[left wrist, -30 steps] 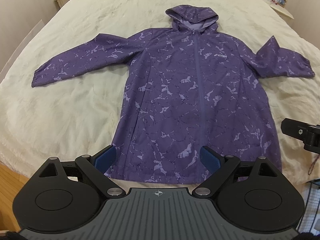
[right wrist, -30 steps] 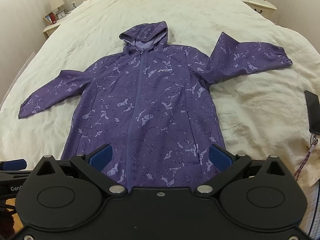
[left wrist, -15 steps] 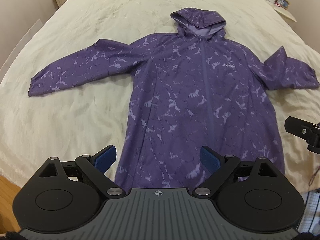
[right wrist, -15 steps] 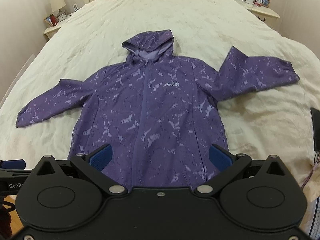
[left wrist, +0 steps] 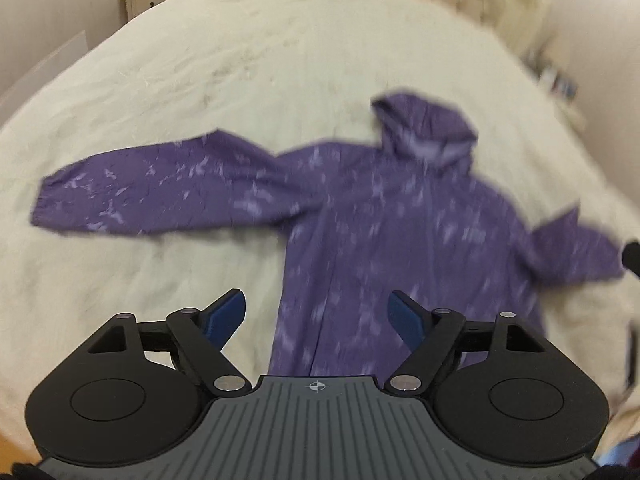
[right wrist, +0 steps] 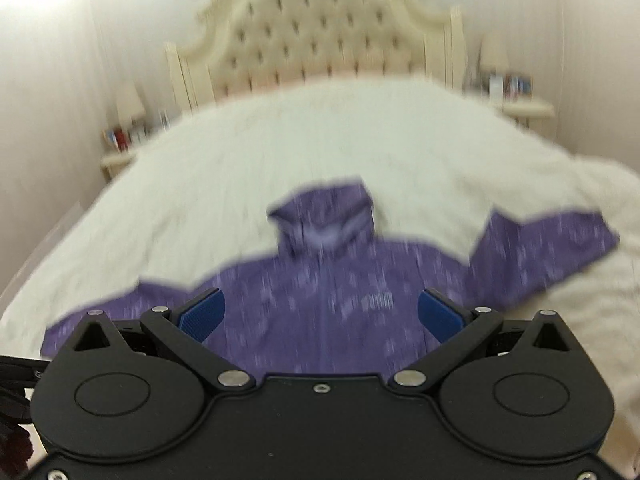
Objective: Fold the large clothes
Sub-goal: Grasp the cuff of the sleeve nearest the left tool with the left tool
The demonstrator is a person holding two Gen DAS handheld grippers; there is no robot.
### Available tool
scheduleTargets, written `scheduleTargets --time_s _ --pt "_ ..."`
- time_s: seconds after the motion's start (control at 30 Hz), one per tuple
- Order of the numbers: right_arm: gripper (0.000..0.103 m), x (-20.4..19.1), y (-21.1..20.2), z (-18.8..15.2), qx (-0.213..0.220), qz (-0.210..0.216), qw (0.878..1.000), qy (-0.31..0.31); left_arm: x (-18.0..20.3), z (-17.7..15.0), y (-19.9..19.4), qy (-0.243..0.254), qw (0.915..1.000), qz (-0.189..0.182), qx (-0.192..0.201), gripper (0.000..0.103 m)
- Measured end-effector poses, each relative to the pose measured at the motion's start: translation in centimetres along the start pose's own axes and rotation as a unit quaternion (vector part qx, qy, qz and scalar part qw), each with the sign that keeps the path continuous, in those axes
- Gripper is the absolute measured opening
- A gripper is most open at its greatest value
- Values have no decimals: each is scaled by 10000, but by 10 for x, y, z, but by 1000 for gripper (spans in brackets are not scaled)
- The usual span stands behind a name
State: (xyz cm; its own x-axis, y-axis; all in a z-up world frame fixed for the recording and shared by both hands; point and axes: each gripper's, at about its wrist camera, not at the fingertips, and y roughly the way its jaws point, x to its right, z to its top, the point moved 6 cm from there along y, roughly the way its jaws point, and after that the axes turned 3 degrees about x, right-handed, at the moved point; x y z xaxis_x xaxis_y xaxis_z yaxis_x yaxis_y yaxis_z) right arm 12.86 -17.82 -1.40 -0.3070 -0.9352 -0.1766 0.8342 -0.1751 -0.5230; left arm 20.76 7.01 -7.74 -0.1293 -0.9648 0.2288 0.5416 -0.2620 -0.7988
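Your left gripper (left wrist: 318,312) stands with its jaws well apart, and they have just been closing in a little; nothing lies between the blue pads, which hang clear above the lower part of the jacket (left wrist: 400,240) and touch no cloth. Your right gripper (right wrist: 320,312) is likewise spread wide and empty, its ribbed blue pads framing the chest of the jacket from above without contact.

The jacket lies flat on the bed (left wrist: 240,60), front side up, zip closed down the centre. The hood (right wrist: 324,220) points toward the tufted headboard (right wrist: 316,36). One sleeve (left wrist: 152,192) stretches straight out across the cover. The other sleeve (right wrist: 548,252) bends at the elbow, with the cuff angled up toward the head of the bed.

Material notes:
- Jacket: thin purple shell fabric with a paler marbled print; a small pale logo on the chest, too blurred to read.
- Bed cover: cream, soft, lightly creased, rounded off at the edges.
- Headboard: cream, buttoned in a diamond pattern, with a curved carved top.
- Gripper bodies: matt black plastic with round discs, linked arms and metal pivot pins.

Both views are smeared by motion, so the hem line is probably straight but cannot be confirmed.
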Motion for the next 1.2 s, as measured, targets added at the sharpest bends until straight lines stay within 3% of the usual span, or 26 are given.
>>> scheduleTargets --time_s 0.1,0.2,0.3,0.47,0.67,0.77,0.9,1.07,1.13,1.17,1.2 --pt "102 -15 6 12 415 113 9989 -175 -28 16 11 -524 9971 -482 278 78" --pt "102 -29 18 18 539 336 9978 -203 -55 29 28 -545 9952 -673 445 80" --pt "102 -45 39 20 376 362 9985 -188 -92 38 49 -597 9963 -375 499 90" --pt "102 -62 69 16 -66 437 9989 -164 -165 47 83 -1053 9932 126 478 90" --pt "102 -77 96 -4 -660 480 9964 -231 -256 51 105 -1581 9818 902 541 91" --pt "102 -82 107 -12 -936 495 9942 -170 -292 43 116 -1926 9743 1076 454 91" --pt "102 -89 120 -20 -1278 505 9905 -71 -321 32 127 -2532 9620 870 536 92" --pt "102 -100 130 -28 -1579 568 9857 -146 -328 40 132 -2826 9542 499 840 95" --pt "102 -105 134 -32 -1666 587 9840 -212 -334 42 134 -3051 9472 487 851 95" --pt "102 -106 135 -33 -1704 611 9832 -240 -336 43 135 -3157 9440 460 837 91" --pt "102 -107 136 -34 -1735 638 9824 -268 -337 46 133 -3236 9412 414 875 77"
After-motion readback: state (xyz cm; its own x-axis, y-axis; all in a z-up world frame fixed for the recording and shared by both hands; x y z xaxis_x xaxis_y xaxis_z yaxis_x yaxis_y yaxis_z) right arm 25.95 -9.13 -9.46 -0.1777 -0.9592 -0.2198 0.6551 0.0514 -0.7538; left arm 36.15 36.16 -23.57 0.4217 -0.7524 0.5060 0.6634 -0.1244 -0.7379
